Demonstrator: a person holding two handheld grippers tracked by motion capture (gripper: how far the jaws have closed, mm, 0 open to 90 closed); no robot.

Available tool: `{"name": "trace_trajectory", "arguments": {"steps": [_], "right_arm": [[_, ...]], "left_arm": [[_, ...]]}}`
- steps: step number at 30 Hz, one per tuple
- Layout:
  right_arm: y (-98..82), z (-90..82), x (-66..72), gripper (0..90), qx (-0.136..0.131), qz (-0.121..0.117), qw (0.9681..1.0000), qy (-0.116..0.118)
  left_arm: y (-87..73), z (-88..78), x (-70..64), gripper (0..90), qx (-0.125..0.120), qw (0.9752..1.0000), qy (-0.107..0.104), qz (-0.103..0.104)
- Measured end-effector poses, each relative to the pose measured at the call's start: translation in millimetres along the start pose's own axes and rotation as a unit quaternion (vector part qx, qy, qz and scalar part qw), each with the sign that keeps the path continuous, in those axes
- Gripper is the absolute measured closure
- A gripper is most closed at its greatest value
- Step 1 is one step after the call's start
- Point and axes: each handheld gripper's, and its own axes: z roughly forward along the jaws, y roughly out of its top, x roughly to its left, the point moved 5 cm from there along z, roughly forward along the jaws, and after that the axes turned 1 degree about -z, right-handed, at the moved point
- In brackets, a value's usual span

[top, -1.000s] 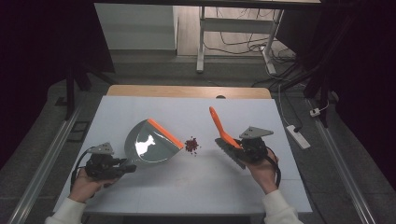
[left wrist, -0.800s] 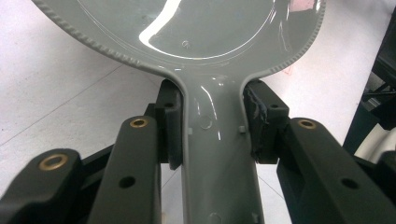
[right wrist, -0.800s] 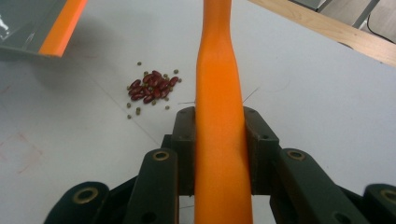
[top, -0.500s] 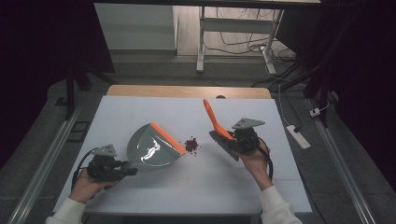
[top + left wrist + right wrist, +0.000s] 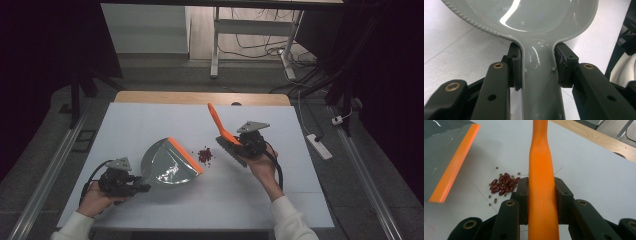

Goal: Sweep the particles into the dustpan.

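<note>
- At seven o'clock on the table [image 5: 150, 120], left tool [image 5: 131, 186] clamps the dustpan [image 5: 167, 162] handle — orange lip facing the beans [image 5: 205, 155].
- Right tool [image 5: 239, 148] grips the orange brush [image 5: 218, 122] handle, at three o'clock of the beans — poised to sweep.

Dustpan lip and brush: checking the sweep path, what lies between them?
A small pile of red beans on the table, seen in the high view and right gripper view.

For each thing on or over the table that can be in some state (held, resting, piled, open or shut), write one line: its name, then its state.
Left gripper: shut on the dustpan's handle.
Dustpan: held, orange lip toward the beans.
Right gripper: shut on the brush's orange handle.
Brush: held, handle slanting up and away from the person.
Beans: small loose pile on the table, between dustpan lip and brush, not yet in the pan.
</note>
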Motion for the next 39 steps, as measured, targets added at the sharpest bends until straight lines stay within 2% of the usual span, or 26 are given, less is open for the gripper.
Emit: {"name": "trace_trajectory", "arguments": {"steps": [4,10,19,22,24,29,32,39], "right_arm": [[2.0,7.6,2.6,69.4,0.003,-0.002,1.0,0.004],[4.8,15.8,5.7,69.3,0.004,-0.006,1.0,0.006],[7.3,30.8,8.7,69.3,0.018,-0.021,0.9996,-0.001],[8.8,33.7,7.7,69.3,0.018,-0.022,0.9996,-0.004],[10.5,34.6,7.3,69.3,0.018,-0.021,0.9996,-0.007],[16.0,35.2,8.2,69.3,0.012,-0.022,0.9996,-0.008],[16.7,36.7,8.9,69.3,0.014,-0.027,0.9995,-0.01],[15.8,42.9,9.0,69.3,0.02,-0.024,0.9995,-0.009]], "left_arm": [[-1.0,3.6,-1.5,62.2,0.013,0.9999,-0.004,0.003],[-1.2,6.9,1.6,62.3,0.02,0.9998,0.008,-0.001],[4.0,19.0,4.2,62.3,0.038,0.9993,0.001,0.007],[8.3,21.4,6.3,62.2,0.044,0.999,0.0,0.01],[11.4,20.7,7.7,62.3,0.04,0.9991,-0.01,0.009],[18.2,23.0,12.8,62.3,0.051,0.9986,-0.011,0.012],[17.8,23.8,12.8,62.3,0.057,0.9983,-0.006,0.014],[15.0,25.7,7.8,62.3,0.075,0.9969,-0.01,0.022]]}}
